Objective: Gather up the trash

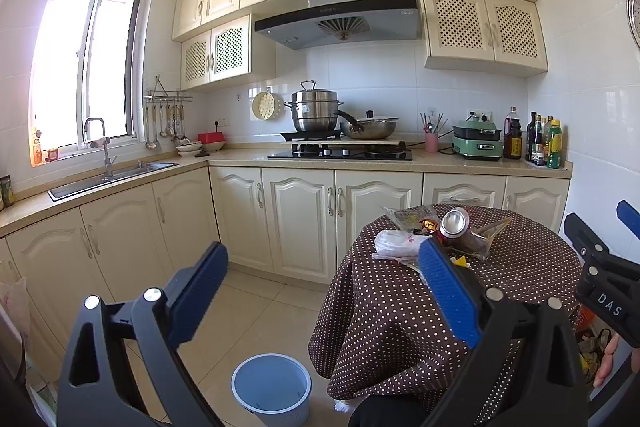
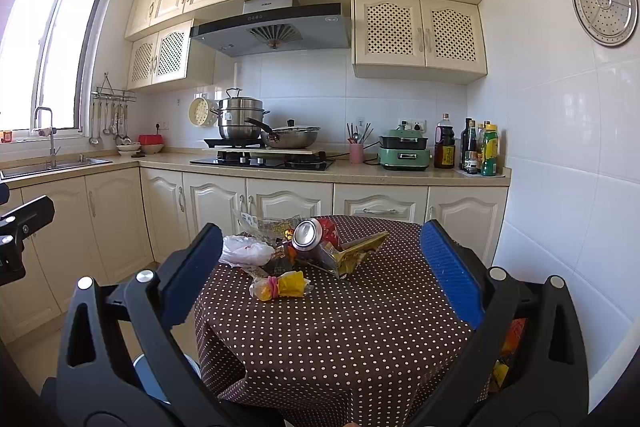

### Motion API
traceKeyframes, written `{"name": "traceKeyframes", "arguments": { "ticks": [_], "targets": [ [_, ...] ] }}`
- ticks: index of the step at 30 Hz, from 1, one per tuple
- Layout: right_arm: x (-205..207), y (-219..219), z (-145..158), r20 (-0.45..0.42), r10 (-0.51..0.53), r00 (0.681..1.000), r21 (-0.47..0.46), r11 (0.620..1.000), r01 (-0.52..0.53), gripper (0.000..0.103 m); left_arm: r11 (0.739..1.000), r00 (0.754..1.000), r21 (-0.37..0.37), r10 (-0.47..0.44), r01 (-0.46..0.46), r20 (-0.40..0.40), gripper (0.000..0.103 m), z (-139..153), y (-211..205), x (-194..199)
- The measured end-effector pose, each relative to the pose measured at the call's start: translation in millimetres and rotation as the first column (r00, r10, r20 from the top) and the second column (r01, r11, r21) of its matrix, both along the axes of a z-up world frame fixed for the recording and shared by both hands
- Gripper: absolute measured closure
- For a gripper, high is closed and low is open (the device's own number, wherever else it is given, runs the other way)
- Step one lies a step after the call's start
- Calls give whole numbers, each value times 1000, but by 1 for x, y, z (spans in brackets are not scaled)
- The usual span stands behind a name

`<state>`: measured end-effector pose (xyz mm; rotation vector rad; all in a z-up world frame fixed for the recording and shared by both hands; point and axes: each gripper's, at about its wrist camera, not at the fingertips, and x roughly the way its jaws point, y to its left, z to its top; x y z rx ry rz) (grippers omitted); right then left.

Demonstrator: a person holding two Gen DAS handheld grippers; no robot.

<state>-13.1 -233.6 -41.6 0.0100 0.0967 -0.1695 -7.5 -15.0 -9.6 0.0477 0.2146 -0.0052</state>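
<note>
Left gripper (image 1: 320, 291): spread wide, nothing held, above the floor.
Right gripper (image 2: 320, 275): spread wide, nothing held.
Trash pile (image 2: 304, 247): heaped on the far side of the dotted table (image 2: 340, 327).
Bin (image 1: 271, 387): seen near left, on the floor.

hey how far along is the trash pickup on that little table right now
Nothing looks collected yet. The blue bin on the floor looks empty. Nothing is in hand: the left hand-held gripper and the right hand-held gripper are both open and empty. Still left on the dotted tablecloth: the can, white plastic bag, gold wrapper and yellow wrapper.
</note>
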Motion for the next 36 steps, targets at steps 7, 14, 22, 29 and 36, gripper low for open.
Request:
{"name": "traceKeyframes", "arguments": {
  "ticks": [7,14,22,29,36],
  "targets": [
    [0,1,-3,-1,1,1000,1,1000,-1,6,1000,1000,-1,0,0,-2,9,-4,-4,5],
    [1,0,-2,-3,1,1000,2,1000,-1,6,1000,1000,0,-2,2,-4,9,0,1,7],
    [2,-1,-2,-7,0,1000,4,1000,0,6,1000,1000,5,-8,8,-9,9,-4,-3,5],
    [5,-3,-5,-18,-2,1000,8,1000,2,6,1000,1000,12,-12,12,-22,9,-9,-7,9],
    [12,-9,-9,-39,-4,999,23,1000,5,6,999,999,24,-22,23,-43,9,-10,-9,20]
  ]
}}
